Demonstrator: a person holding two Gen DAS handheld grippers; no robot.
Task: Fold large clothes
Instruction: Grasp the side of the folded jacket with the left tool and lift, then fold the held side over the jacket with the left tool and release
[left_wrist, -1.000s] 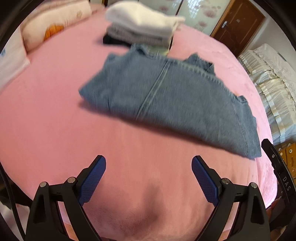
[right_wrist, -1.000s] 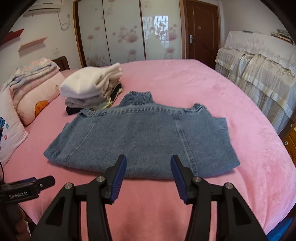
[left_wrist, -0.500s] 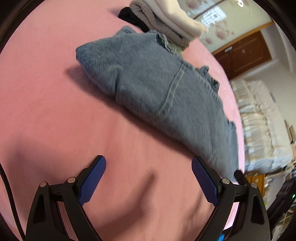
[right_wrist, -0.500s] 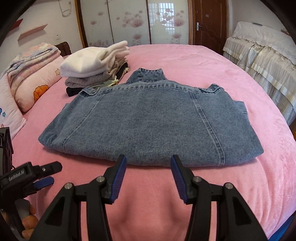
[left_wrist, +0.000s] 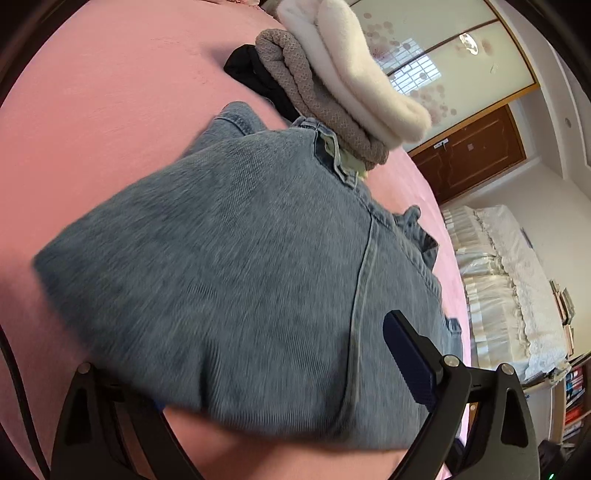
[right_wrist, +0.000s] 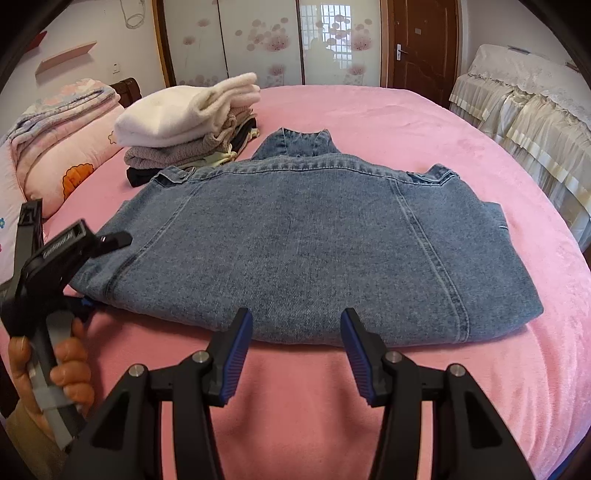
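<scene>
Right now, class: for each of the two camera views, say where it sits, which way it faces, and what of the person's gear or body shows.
Left wrist: sits on the left gripper, close over the denim jacket's corner, rolled, facing the stack of folded clothes; both fingers straddle the hem.
Right wrist: sits on the right gripper, facing across the pink bed toward the wardrobe doors; open fingers and the left hand show.
Shared: jacket, stack, bed.

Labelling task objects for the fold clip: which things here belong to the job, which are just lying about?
In the job:
denim jacket
left gripper
right gripper
stack of folded clothes

Lying about:
pink bed cover
pillows
wardrobe doors
lace-covered furniture
</scene>
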